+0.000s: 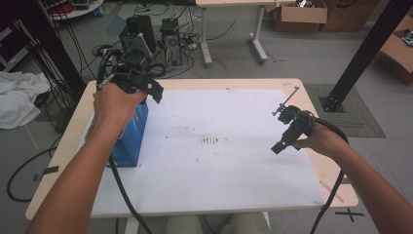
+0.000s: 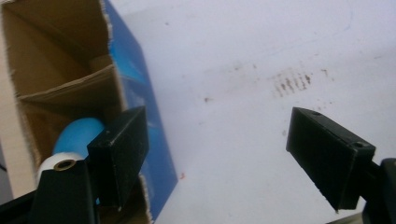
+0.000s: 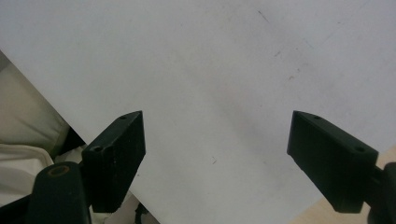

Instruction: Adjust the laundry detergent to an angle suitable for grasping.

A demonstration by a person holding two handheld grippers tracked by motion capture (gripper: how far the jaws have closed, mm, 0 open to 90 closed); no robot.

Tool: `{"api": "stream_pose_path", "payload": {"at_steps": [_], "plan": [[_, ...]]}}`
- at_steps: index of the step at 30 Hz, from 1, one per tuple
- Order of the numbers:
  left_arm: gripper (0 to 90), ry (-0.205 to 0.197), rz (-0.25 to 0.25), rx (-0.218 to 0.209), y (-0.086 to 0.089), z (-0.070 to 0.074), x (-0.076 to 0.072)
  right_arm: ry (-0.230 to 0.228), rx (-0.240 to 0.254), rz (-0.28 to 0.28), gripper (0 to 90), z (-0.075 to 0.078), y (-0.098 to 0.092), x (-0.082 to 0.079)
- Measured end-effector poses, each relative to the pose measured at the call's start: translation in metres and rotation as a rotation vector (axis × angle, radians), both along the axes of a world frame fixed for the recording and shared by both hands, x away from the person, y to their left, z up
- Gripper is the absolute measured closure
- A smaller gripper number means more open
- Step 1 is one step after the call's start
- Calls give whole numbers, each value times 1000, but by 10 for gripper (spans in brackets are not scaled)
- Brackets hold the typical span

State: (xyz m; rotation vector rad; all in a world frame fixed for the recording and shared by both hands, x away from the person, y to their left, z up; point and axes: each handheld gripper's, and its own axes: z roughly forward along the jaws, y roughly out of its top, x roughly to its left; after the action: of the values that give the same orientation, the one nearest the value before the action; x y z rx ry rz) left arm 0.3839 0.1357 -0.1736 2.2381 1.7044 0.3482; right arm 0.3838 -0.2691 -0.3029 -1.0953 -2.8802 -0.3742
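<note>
A blue cardboard box stands open-topped at the left of the white sheet. In the left gripper view its brown inside shows a cardboard divider and a blue and white object low inside. My left gripper hovers above the box top, jaws wide apart and empty; one jaw hangs over the box opening, the other over the sheet. My right gripper is held over the right part of the sheet, open with nothing between its jaws.
The sheet covers most of a light wooden table and carries dark smudges at its middle. Beyond the far edge are computer towers, cables, another table's legs and cardboard boxes. A black post rises at the right.
</note>
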Motion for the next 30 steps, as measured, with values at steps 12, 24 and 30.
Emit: {"api": "stream_pose_path", "payload": {"at_steps": [12,24,30], "plan": [[223,10,-103,-15,-43,-11,6,-1,3,-5,192,2,0,-2],[227,25,-182,1,-84,-29,12,-10,11,-14,192,6,-5,-3],[227,38,-196,-10,-90,-37,14,-11,16,-13,192,5,-6,0]]}}
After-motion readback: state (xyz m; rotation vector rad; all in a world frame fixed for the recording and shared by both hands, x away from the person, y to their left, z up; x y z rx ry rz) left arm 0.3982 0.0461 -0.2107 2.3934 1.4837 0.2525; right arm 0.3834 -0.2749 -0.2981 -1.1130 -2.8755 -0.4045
